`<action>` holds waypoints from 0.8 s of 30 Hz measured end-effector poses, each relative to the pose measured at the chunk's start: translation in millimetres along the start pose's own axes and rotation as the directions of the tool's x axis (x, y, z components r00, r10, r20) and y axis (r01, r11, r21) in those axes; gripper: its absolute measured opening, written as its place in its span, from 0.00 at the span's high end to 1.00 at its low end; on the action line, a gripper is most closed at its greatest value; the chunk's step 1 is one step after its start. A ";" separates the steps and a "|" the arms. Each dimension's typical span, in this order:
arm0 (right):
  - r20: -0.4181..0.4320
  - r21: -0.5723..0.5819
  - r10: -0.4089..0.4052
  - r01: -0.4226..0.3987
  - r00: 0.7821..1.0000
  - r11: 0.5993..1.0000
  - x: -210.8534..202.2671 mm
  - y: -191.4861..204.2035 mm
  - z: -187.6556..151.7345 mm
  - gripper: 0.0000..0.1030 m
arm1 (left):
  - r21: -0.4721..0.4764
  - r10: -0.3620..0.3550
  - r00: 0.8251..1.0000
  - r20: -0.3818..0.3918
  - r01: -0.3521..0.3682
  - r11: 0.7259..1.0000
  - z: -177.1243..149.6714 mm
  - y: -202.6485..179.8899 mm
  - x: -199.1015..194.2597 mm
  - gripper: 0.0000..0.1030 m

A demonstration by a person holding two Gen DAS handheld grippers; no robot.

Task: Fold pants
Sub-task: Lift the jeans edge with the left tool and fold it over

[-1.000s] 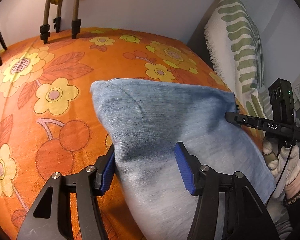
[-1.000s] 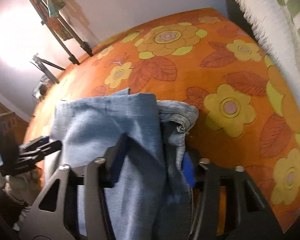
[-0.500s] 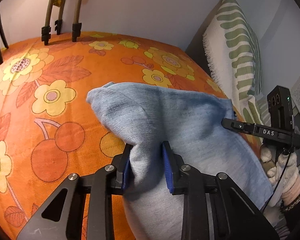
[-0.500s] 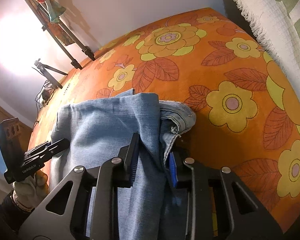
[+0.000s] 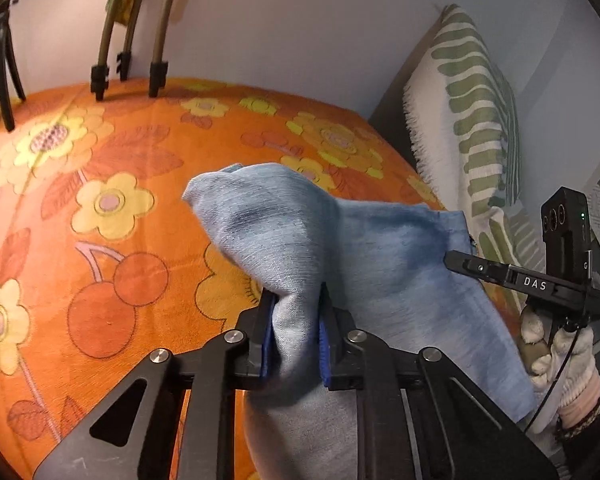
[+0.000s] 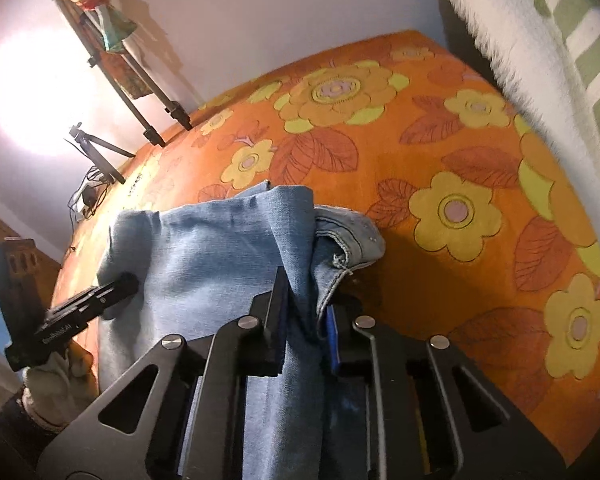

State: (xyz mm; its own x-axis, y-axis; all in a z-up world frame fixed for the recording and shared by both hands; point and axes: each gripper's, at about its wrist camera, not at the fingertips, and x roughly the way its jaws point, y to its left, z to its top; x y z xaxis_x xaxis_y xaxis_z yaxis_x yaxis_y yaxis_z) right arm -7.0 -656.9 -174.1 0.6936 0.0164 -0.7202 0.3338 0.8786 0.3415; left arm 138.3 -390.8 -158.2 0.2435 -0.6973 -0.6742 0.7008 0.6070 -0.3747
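Note:
Light blue denim pants [image 5: 340,248] lie folded on an orange flowered bedspread [image 5: 100,208]. My left gripper [image 5: 296,336] is shut on a bunched edge of the pants and holds it raised off the bed. My right gripper [image 6: 306,320] is shut on the other edge, beside the hem [image 6: 348,236], and also shows at the right of the left wrist view [image 5: 456,260]. The left gripper shows at the left of the right wrist view [image 6: 120,284]. The pants [image 6: 220,248] hang between both grippers.
A white and green striped pillow [image 5: 472,120] leans against the headboard at the right. Stand legs [image 5: 124,68] and a small tripod [image 5: 0,68] rest on the bed's far edge by the wall. The stands also show in the right wrist view [image 6: 156,120].
Both grippers closed from open onto the pants' edges. They then lifted the fabric, which now bunches up between the jaws.

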 end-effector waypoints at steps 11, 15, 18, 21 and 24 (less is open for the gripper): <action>0.119 -0.046 -0.025 0.031 0.993 0.998 -58.0 34.6 7.7 0.88 | 0.065 -0.034 0.996 0.084 0.029 0.997 15.6 -21.5 -45.8 0.86; 0.170 -0.072 -0.030 0.043 0.985 0.996 -70.4 47.8 19.2 0.89 | 0.085 -0.038 0.993 0.107 0.029 0.996 30.9 -23.8 -52.8 0.87; 0.183 -0.062 -0.019 0.030 0.983 0.998 -72.4 53.1 31.9 0.89 | 0.085 -0.045 0.993 0.112 0.036 0.996 44.5 -20.9 -54.2 0.87; 0.201 -0.087 -0.019 0.038 0.979 0.995 -72.5 63.1 49.3 0.89 | 0.105 -0.031 0.990 0.134 0.016 0.994 60.5 -19.4 -53.8 0.87; 0.215 -0.110 -0.026 0.051 0.976 0.993 -66.7 70.6 72.5 0.89 | 0.118 -0.014 0.988 0.155 -0.005 0.993 80.1 -15.5 -49.0 0.87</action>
State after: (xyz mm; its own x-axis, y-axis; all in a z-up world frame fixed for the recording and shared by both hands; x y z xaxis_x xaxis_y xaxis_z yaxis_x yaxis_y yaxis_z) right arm 16.6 -630.6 -58.2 0.8054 -0.1098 -0.5824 0.2965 0.9255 0.2357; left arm 169.3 -396.6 -68.4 0.3349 -0.7563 -0.5620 0.7741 0.5609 -0.2935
